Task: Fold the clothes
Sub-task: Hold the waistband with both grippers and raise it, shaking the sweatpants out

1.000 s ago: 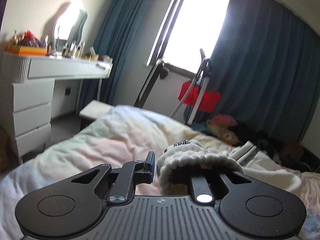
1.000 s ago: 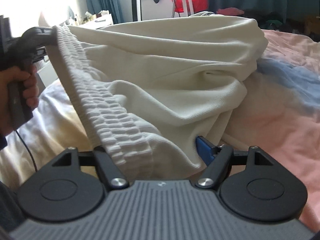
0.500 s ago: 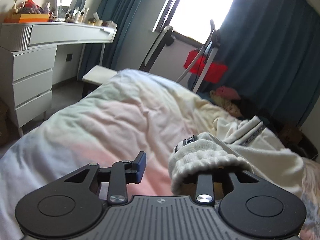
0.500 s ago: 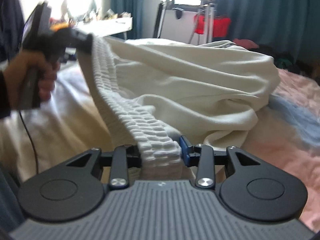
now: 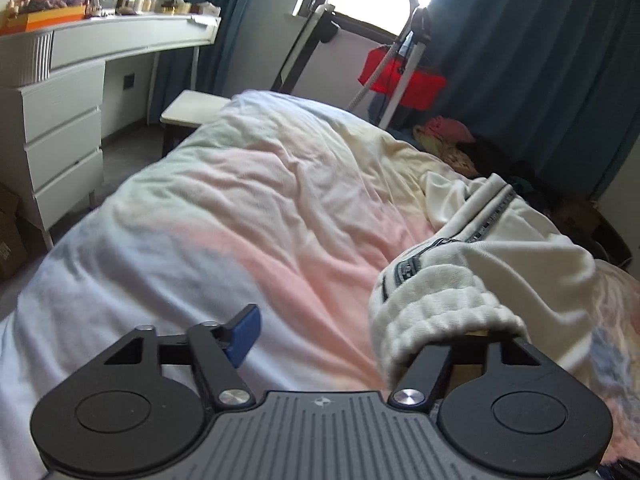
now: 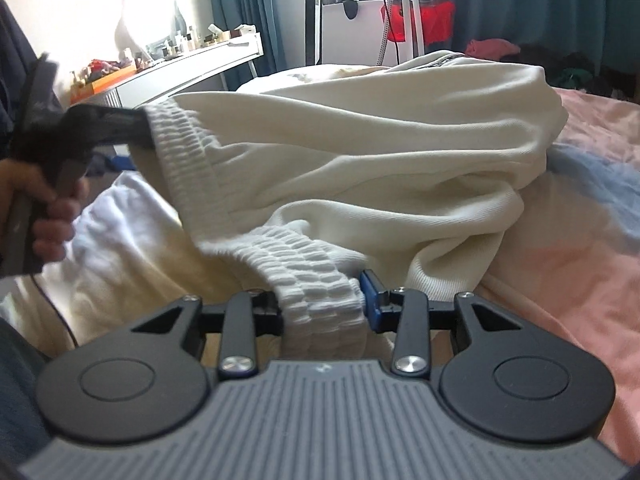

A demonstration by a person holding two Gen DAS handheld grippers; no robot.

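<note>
My right gripper (image 6: 322, 306) had just clamped the cream trousers' waistband (image 6: 316, 276); my left gripper (image 5: 352, 332), now wide, merely hooked it above the bed (image 5: 240, 208), readying a fold.

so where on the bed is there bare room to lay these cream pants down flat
The open patch is the pink and pale blue duvet, between the white drawers and the cream pants. The far right corner is crowded with a clothes pile under the curtain. In the right wrist view, more bare duvet lies right of the pants. The right hand-held gripper grips the waistband.
</note>
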